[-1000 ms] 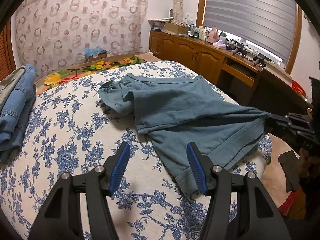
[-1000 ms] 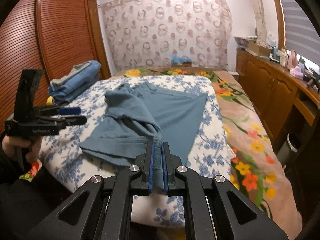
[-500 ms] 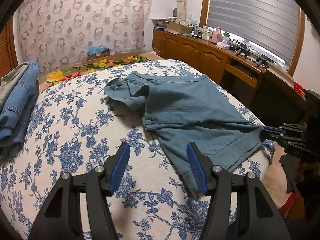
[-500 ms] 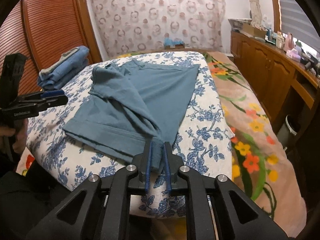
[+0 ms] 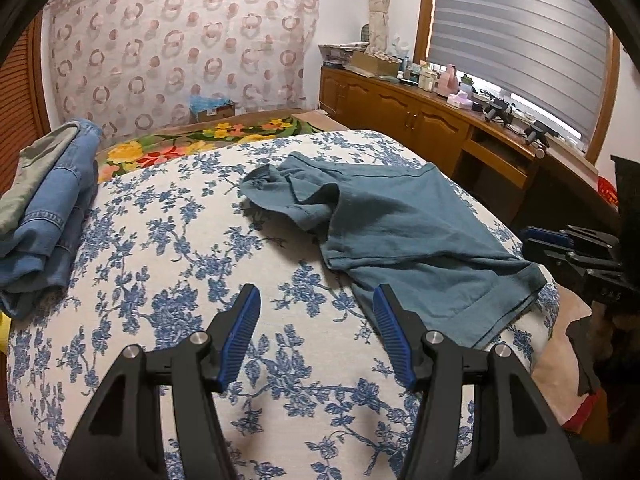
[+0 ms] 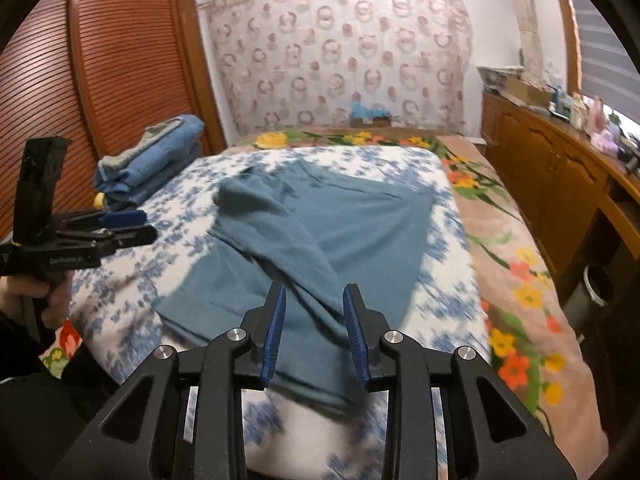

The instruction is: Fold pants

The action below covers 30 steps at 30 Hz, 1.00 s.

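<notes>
Teal-blue cotton pants (image 5: 404, 232), short-legged and rumpled, lie spread on a bed covered with a white sheet printed with blue flowers (image 5: 168, 264), toward its near right corner. The far end of the garment is bunched into a raised fold, and one hemmed leg reaches to the edge of the mattress. The left gripper (image 5: 316, 320), black with ribbed blue fingers (image 5: 240, 332), hovers above bare sheet just beside the hem, its fingers spread wide and holding nothing. The right gripper (image 6: 314, 328) hangs over the near leg of the pants at the bed's edge, its fingers parted to a medium gap with cloth lying beneath them, not pinched. A stack of folded blue denim and grey clothes (image 5: 44, 216) sits at the far left of the bed. A wooden sideboard cluttered with small bottles and boxes (image 5: 432, 116) runs along the right wall under a slatted blind.
</notes>
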Available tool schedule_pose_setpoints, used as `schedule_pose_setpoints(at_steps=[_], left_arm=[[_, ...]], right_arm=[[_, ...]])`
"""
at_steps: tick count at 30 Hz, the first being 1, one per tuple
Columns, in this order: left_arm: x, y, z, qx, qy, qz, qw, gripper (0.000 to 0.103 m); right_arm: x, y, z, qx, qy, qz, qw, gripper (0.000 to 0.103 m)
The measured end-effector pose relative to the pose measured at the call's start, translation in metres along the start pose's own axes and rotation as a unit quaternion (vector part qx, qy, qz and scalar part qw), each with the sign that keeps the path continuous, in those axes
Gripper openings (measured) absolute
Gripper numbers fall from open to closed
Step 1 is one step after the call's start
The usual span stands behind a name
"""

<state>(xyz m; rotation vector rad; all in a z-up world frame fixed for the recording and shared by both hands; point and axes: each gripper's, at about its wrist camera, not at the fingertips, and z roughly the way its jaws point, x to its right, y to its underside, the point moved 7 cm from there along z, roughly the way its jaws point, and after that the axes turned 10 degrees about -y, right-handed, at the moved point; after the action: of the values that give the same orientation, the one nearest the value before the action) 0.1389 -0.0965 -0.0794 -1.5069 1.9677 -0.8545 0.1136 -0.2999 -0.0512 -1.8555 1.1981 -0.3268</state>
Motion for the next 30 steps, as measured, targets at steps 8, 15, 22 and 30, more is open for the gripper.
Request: schedule_pose_setpoints(at_steps=[8, 15, 22, 30], left_arm=[[-0.013, 0.000, -0.003, 0.006, -0.009, -0.008, 0.9999, 0.058], [-0.024, 0.000, -0.006, 0.012, -0.015, -0.016, 0.9997, 0.058], [-0.035, 0.005, -0.006, 0.012, -0.017, -0.028, 0.9994, 0.058], [-0.052, 0.012, -0.006, 0.010, -0.023, -0.046, 0.9986, 0.058]], right_arm=[[-0.030, -0.020, 0.043, -0.014, -0.042, -0.028, 0.999, 0.034], [-0.049, -0.033, 0.082, -0.039, -0.057, -0.054, 0.996, 0.038], [-0.066, -0.040, 0.125, -0.082, -0.072, -0.079, 0.991, 0.038], [-0.071, -0.033, 0.160, -0.127, -0.057, -0.105, 0.985, 0.038]])
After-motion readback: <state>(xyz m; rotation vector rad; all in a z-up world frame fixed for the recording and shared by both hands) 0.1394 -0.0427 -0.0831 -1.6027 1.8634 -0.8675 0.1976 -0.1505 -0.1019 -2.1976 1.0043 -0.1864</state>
